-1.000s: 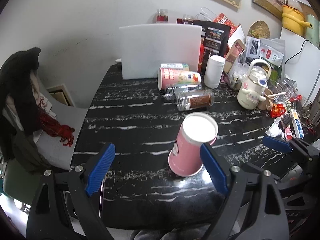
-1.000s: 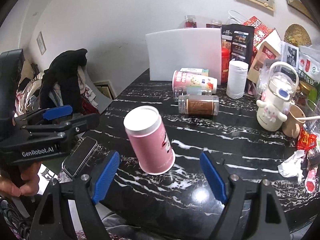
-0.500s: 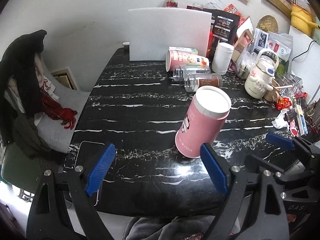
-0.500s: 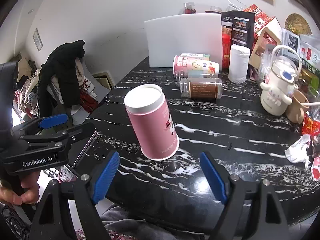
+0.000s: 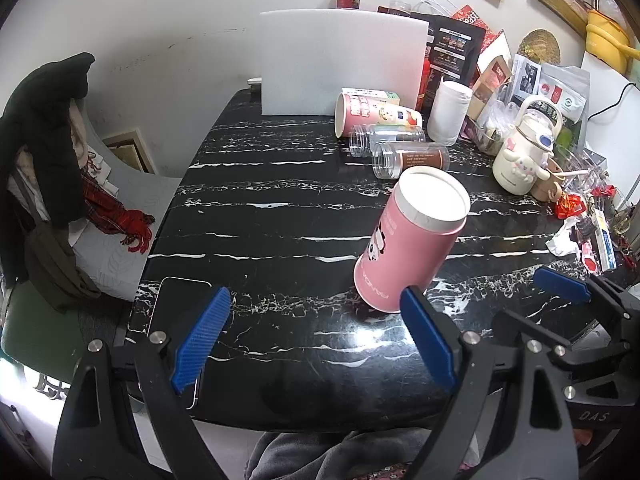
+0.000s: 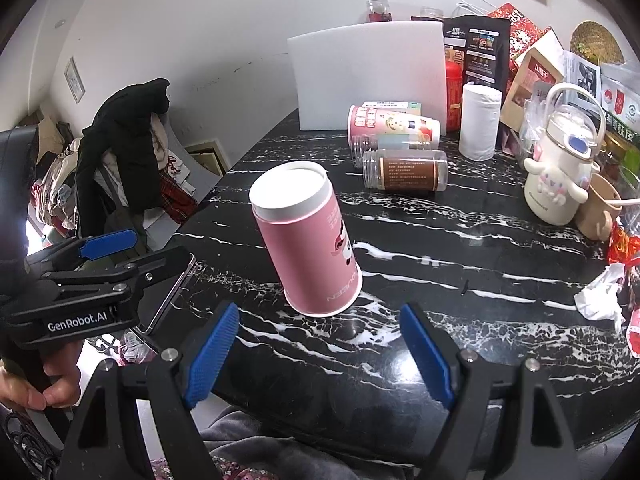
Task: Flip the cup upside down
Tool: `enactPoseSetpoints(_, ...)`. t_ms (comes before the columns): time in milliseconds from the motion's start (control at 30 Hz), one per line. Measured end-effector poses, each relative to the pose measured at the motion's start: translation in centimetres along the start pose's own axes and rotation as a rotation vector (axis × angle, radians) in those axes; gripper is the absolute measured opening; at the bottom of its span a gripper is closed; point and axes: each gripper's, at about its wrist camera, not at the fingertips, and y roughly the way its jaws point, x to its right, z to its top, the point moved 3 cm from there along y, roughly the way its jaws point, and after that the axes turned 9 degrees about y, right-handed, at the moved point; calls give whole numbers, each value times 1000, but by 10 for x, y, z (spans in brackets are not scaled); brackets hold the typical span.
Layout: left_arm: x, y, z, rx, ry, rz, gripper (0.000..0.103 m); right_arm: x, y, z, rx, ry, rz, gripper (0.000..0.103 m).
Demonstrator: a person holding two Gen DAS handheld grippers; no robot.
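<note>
The black marbled worktop [image 5: 280,208] carries the pink cup [image 6: 308,240] mouth-down near its front edge. My left tool [image 5: 316,332] and right tool [image 6: 320,352] hover low before it, both spread wide, gripping nothing, clear of the cup.

Both wrist cameras sit low off the near edge of the table [image 5: 280,216], facing 12 o'clock across it. The left view has the cup [image 5: 412,236] at 1 o'clock; the right view has the cup [image 6: 308,236] at 12 — both close, sharing the back clutter.
</note>
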Motion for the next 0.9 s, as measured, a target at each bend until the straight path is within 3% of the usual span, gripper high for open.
enactPoseSetpoints(900, 10, 7, 4, -14, 39, 0, 86, 11, -2, 1, 0, 23, -17, 83)
